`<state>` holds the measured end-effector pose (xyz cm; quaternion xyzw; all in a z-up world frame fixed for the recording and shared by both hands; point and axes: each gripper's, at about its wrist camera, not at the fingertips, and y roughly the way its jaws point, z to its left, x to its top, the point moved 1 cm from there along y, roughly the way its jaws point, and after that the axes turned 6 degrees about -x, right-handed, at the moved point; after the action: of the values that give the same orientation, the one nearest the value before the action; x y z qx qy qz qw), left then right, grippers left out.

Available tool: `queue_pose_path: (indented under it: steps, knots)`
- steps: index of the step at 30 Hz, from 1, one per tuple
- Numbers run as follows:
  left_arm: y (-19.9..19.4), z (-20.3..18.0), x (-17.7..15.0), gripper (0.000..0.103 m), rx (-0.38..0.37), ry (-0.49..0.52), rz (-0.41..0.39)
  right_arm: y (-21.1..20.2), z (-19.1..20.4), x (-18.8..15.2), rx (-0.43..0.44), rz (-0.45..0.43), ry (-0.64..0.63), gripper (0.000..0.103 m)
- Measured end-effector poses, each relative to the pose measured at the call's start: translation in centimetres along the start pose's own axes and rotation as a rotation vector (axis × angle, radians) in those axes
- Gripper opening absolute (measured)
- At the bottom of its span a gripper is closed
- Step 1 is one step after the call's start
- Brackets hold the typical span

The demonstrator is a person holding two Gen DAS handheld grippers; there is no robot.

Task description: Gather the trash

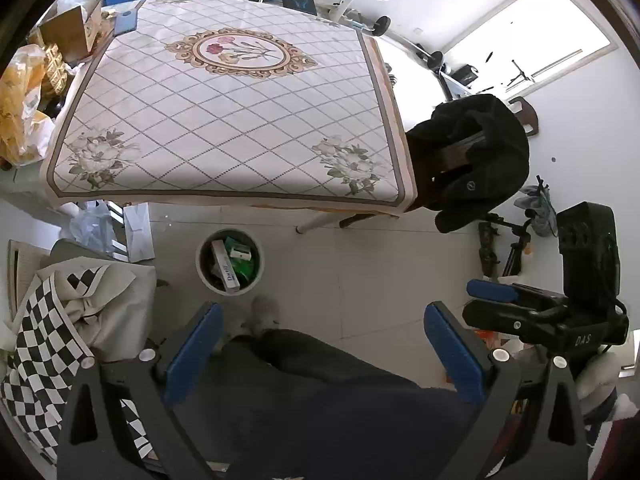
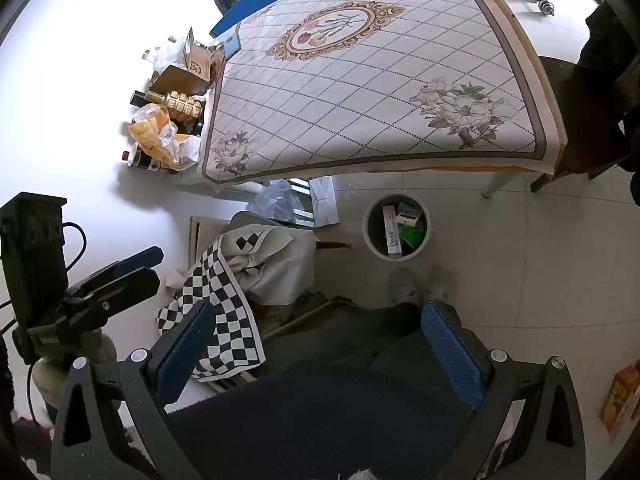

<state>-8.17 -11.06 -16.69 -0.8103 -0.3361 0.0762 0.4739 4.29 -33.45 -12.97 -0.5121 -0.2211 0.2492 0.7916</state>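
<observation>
Both hand-held grippers (image 1: 320, 350) (image 2: 318, 344) gape empty above lap.

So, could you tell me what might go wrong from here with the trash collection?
1. The white carton stands on end in the waste bin, reaching its rim; anything dropped on it may bounce out.
2. Both the left gripper and right gripper are open and empty, while loose bags beside the table could be overlooked.
</observation>
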Motion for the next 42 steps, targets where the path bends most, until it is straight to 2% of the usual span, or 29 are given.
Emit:
queue_pose_path:
  steps: [20, 42]
  knots:
    - [0.6, -0.5, 0.0, 0.103, -0.056, -0.03, 0.008, -0.4, 0.0, 0.5, 0.012, -0.008, 0.013, 0.103]
    - [0.9, -0.9, 0.3, 0.103, -0.066, -0.032, 0.001, -0.4, 0.6, 0.7, 0.015, -0.012, 0.021, 0.103]
